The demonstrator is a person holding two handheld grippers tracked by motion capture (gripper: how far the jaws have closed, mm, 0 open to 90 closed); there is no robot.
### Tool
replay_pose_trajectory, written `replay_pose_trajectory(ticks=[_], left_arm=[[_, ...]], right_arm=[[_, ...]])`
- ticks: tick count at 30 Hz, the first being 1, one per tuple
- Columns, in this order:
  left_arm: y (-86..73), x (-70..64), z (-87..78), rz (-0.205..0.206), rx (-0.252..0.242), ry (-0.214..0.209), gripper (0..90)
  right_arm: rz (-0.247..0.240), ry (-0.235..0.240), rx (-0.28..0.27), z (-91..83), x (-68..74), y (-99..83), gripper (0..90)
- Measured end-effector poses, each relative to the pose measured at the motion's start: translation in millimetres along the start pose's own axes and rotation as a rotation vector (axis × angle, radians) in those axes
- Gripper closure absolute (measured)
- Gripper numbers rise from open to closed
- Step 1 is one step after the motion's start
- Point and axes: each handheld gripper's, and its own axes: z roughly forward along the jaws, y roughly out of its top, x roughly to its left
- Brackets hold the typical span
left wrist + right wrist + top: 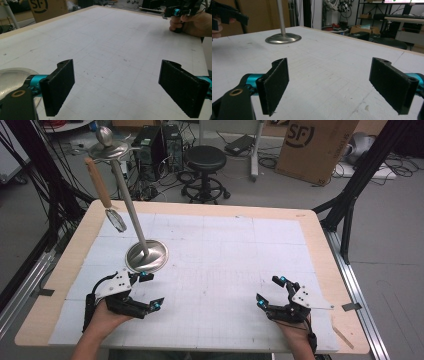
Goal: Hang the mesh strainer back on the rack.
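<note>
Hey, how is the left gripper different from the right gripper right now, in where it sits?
The left gripper sits right beside the metal stand's round base, one jaw tip next to its rim; the right gripper rests over bare white mat, well away from the stand. The left gripper points toward the table's right side, the right gripper toward its left. Both are hand-held, with jaws wide open and nothing between them.

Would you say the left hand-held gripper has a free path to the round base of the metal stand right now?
Probably yes. The left hand-held gripper is open and sits just beside the stand's round base, with bare table mat around it and nothing lying between them.
</note>
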Motion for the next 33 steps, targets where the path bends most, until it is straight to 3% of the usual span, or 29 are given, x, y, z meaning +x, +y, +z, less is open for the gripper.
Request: replay_pose_trajectory(ticks=[18,33], left_arm=[[-3.2,7.0,-5.3,-0.027,-0.093,0.068,13.5],[-1.9,6.6,-10.1,-0.038,-0.131,0.062,13.5]], right_arm=[[0.006,0.002,-0.003,-0.4,-0.7,-0.2,15.2],[-0.004,-0.003,0.006,0.3,0.5,0.1,15.3]])
